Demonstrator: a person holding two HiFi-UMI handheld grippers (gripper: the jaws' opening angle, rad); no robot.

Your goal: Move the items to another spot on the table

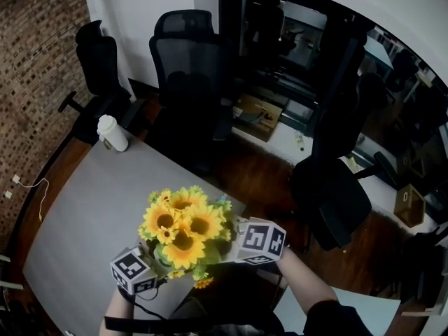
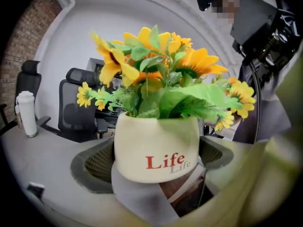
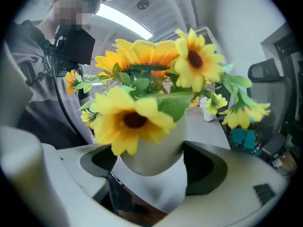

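Note:
A cream pot (image 2: 156, 145) with red "Life" lettering holds a bunch of artificial sunflowers (image 1: 183, 229). Both grippers grip it from opposite sides. In the left gripper view the left gripper (image 2: 154, 162) is shut on the pot, with its jaws pressed against the pot's two sides. The right gripper (image 3: 154, 167) is likewise shut on the pot (image 3: 154, 155). The pot hangs just above the near corner of the grey table (image 1: 91, 208). From the head view the flowers hide the pot, and the left gripper (image 1: 143, 270) and right gripper (image 1: 241, 247) flank them.
A white lidded tumbler (image 1: 112, 133) stands at the table's far corner. Black office chairs (image 1: 189, 54) ring the far side, and another chair (image 1: 329, 194) is at the right over wooden floor. A white cable (image 1: 31, 187) lies by the brick wall on the left.

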